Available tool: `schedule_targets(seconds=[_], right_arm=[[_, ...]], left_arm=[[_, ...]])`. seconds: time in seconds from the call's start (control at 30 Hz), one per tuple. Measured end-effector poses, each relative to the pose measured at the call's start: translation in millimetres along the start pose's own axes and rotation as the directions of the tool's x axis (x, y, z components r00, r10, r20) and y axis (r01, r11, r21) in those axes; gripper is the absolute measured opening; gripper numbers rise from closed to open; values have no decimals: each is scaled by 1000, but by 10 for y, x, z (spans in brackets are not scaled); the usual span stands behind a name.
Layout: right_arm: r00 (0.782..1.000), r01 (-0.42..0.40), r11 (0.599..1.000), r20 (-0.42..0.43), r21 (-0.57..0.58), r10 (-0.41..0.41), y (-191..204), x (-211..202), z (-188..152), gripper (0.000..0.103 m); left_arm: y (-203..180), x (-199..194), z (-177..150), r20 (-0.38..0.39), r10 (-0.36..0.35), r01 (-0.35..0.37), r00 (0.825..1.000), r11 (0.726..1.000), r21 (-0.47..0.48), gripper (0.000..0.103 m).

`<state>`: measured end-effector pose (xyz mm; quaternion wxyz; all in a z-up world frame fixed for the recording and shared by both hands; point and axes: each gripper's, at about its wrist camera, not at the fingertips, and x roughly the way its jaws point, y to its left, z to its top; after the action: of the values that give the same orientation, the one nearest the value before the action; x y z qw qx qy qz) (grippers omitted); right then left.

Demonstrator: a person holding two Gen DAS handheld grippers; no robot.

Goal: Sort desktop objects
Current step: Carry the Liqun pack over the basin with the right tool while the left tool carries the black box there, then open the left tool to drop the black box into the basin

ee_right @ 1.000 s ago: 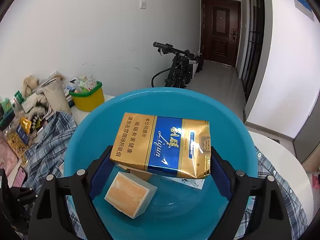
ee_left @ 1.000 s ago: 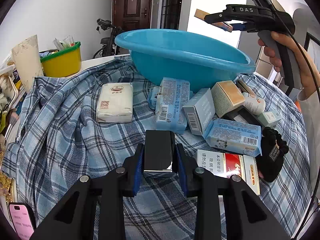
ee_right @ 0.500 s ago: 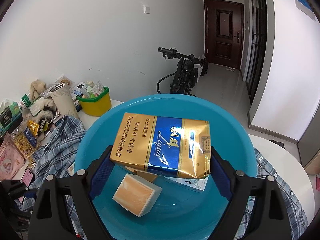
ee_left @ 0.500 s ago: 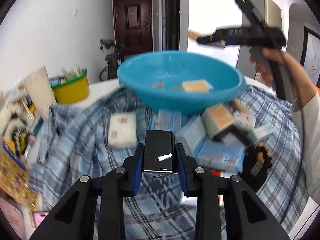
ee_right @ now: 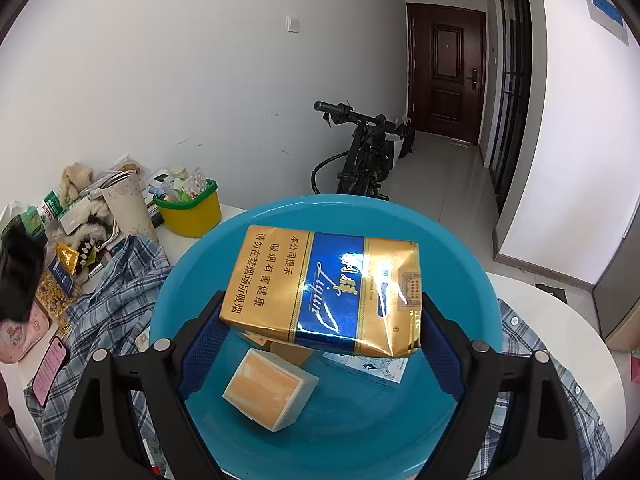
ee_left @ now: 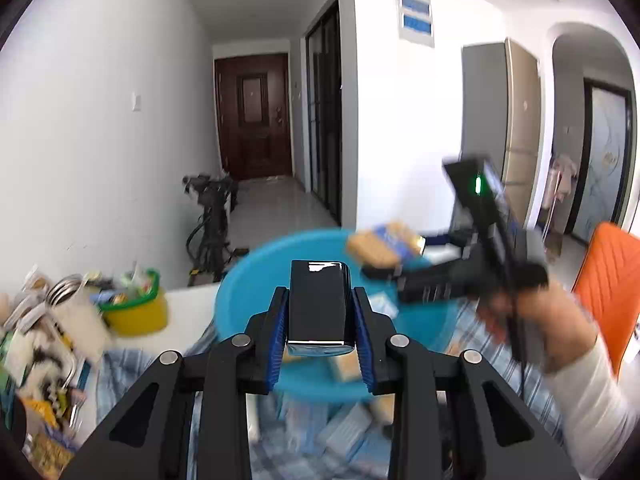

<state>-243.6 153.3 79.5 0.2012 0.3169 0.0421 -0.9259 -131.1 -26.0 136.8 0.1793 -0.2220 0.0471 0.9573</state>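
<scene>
1. Left wrist view: your left tongs (ee_left: 319,316) are clamped on a glossy black box (ee_left: 318,306), their blue pads pressed to its two long sides. The box sits upright between them, in the air in front of the blue basin (ee_left: 256,276).
2. Left wrist view: much of this picture is smeared. Past the black box, your right hand (ee_left: 540,322) holds the right tongs (ee_left: 390,246) over the basin, with a gold-and-blue carton (ee_left: 384,242) between their tips.
3. Left wrist view: below the basin, pale packets (ee_left: 344,432) lie on a checked cloth (ee_left: 120,372); they are too blurred to tell apart. A yellow tub (ee_left: 136,312) with a green rim stands to the left on the white tabletop (ee_left: 188,312).
4. Right wrist view: your right tongs (ee_right: 320,332) stand wide, gripping the gold-and-blue carton (ee_right: 324,292) by its two short ends. It hangs flat above the inside of the blue basin (ee_right: 460,256).
5. Right wrist view: on the basin floor, under the carton, lie an orange-faced box (ee_right: 268,390), tilted, and a flat white-and-blue box (ee_right: 372,368), partly hidden.
6. Right wrist view: the basin rests on the checked cloth (ee_right: 116,292) over the round white tabletop (ee_right: 560,320). A pink phone (ee_right: 50,368) lies at the cloth's left edge, and the yellow tub (ee_right: 192,212) stands behind.
</scene>
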Motion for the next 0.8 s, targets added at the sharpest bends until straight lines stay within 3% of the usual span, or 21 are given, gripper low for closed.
schedule_targets(seconds=[0.07, 0.23, 0.4, 0.47, 0.8], right_arm=[[1000, -4, 1000, 3, 0, 4, -16, -6, 2, 88], [1000, 1, 1000, -3, 10, -1, -65, 28, -5, 88], [1000, 5, 1000, -4, 14, -5, -105, 25, 3, 88], [1000, -2, 1000, 6, 23, 2, -130, 11, 9, 88], [1000, 2, 1000, -15, 29, -2, -159, 78, -20, 88]], left_arm=[[-26, 117, 134, 11, -12, 12, 1000, 1000, 4, 33], [-11, 565, 303, -14, 51, -50, 999, 999, 21, 33], [149, 1061, 261, -82, -20, 15, 996, 999, -51, 33], [176, 1202, 238, -105, 8, -12, 994, 999, -41, 33], [325, 1398, 6, -149, 30, -39, 988, 998, -57, 33]])
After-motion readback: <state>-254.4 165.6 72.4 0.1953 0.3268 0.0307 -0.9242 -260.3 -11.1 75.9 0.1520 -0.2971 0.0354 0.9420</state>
